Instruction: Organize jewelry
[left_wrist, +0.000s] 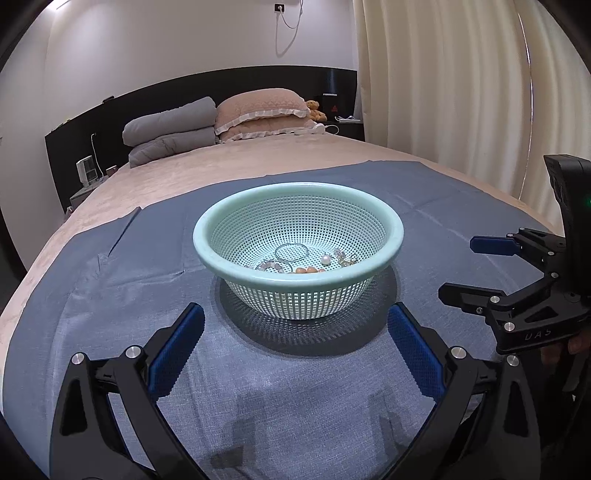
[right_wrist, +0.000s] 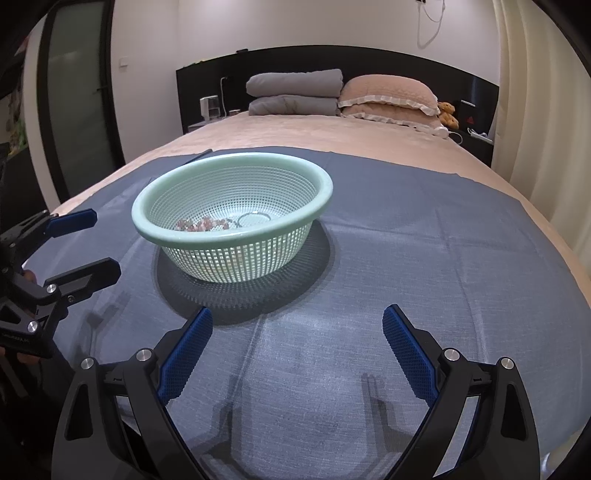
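Observation:
A pale green mesh basket (left_wrist: 369, 271) stands on a blue cloth (left_wrist: 110, 295) on the bed. It holds jewelry: a thin metal bangle (left_wrist: 291, 252), a bead bracelet (left_wrist: 273, 266), a pearl piece (left_wrist: 325, 260) and orange beads (left_wrist: 309, 270). My left gripper (left_wrist: 295, 334) is open and empty, just in front of the basket. My right gripper (right_wrist: 297, 332) is open and empty, in front of the basket (right_wrist: 184, 240) and to its right. Each gripper also shows in the other's view, the right one (left_wrist: 461, 269) and the left one (right_wrist: 99, 243).
The blue cloth (right_wrist: 406, 258) covers the near part of a beige bed (left_wrist: 221, 166). Folded grey blankets (left_wrist: 173, 125), pink pillows (left_wrist: 262, 110) and a teddy bear (left_wrist: 316, 110) lie at the headboard. Curtains (left_wrist: 443, 92) hang on the right.

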